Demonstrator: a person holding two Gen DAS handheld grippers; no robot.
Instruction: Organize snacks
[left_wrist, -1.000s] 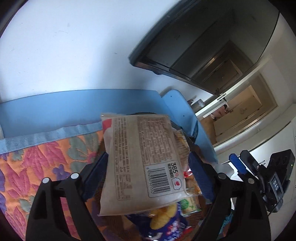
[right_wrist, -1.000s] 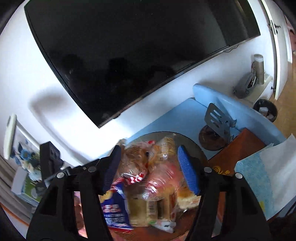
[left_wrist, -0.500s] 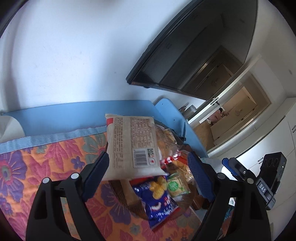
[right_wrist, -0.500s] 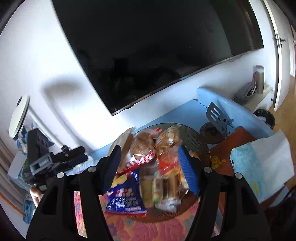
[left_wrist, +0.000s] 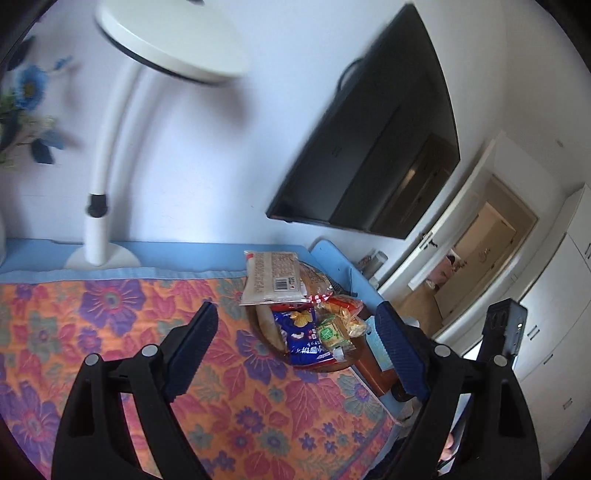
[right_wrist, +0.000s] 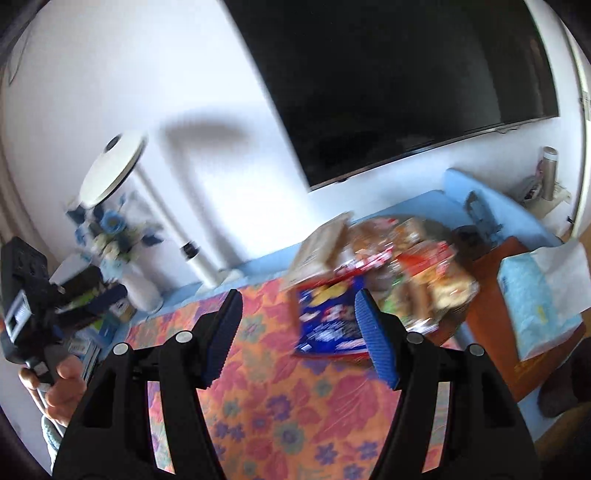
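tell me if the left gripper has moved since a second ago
Yes. The left gripper has pulled back from the snack pile: the pale packet, then filling the space between its open jaws, now lies small and far off.

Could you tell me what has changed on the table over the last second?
Both grippers have drawn back from the snack pile: the left gripper and the right gripper are open and empty, with the right's jaws just having opened slightly. The tan packet stays on top of the pile; the plate has not moved.
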